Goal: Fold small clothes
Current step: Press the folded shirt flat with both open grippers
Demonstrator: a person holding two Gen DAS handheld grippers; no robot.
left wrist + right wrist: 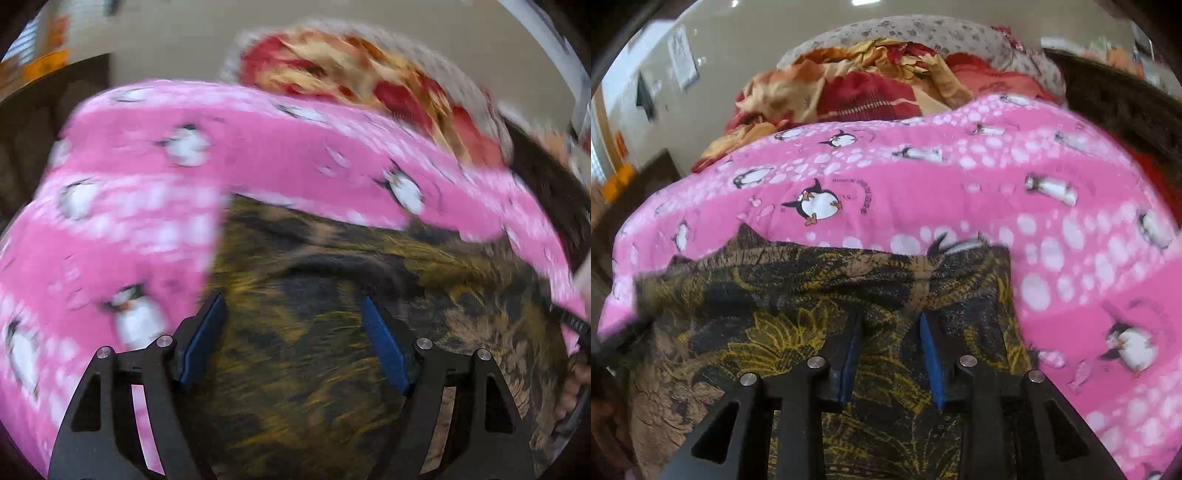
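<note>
A dark garment with yellow leaf print (332,332) (798,321) lies on a pink penguin-print blanket (129,206) (923,177). My left gripper (295,325) is open just above the garment, fingers wide apart with nothing between them. My right gripper (891,332) is open with a narrower gap, its blue pads over the garment near its upper hem, which shows a seam (923,280). The left wrist view is motion-blurred. The other gripper's handle and a hand show at the right edge of the left wrist view (576,354).
A heap of red, orange and yellow fabric (369,74) (857,85) lies beyond the pink blanket, backed by a grey patterned cushion (923,29). A beige wall stands behind. Dark furniture (1115,103) is at the right.
</note>
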